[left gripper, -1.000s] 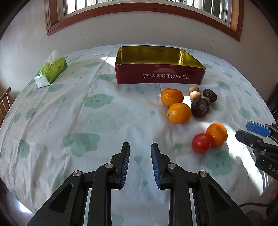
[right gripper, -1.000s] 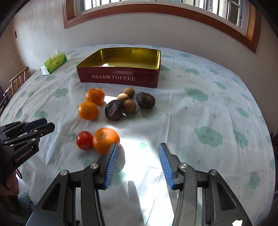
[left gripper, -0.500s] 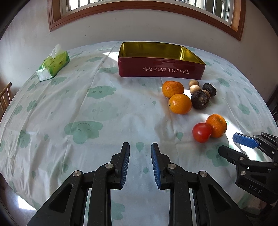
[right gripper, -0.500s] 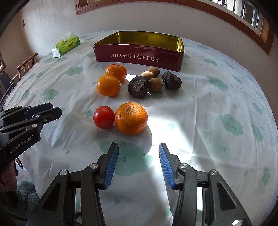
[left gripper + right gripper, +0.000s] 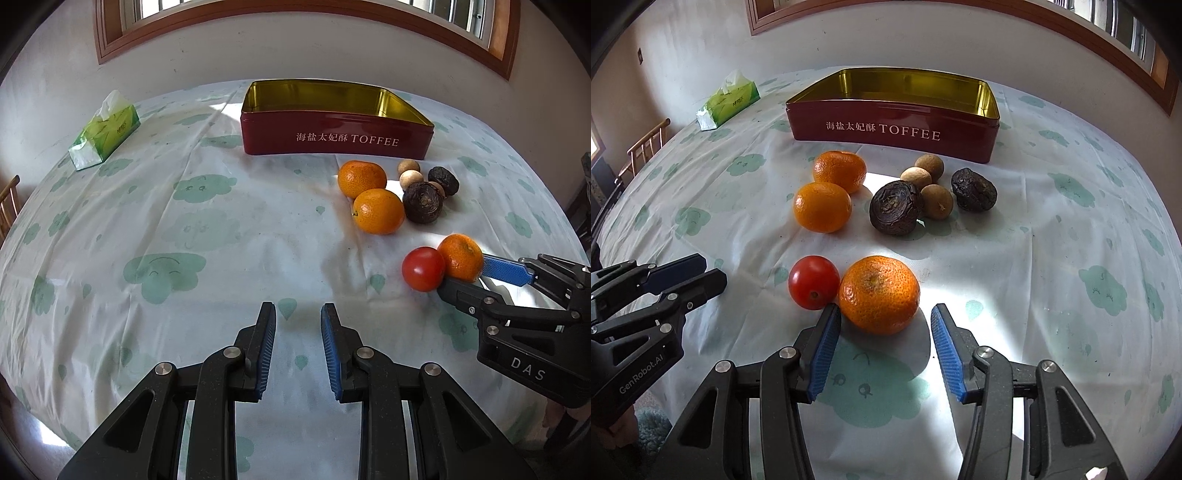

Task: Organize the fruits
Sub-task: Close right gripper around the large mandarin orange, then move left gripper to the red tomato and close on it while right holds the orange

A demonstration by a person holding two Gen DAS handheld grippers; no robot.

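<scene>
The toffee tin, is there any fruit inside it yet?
No fruit shows inside the toffee tin: only its shiny gold walls. Its red front wall hides the nearest strip of floor.

Black tools [image 5: 884,321] – blue ribbed pads [image 5: 824,349], silver screws, "GenRobot.AI" marking.

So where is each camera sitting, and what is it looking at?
Left wrist: on the left tool, looking down across the table at the toffee tin; the right tool shows at its right.
Right wrist: on the right tool, facing the nearest orange; the left tool shows.
Both share the tin, fruit and tissue pack.
</scene>
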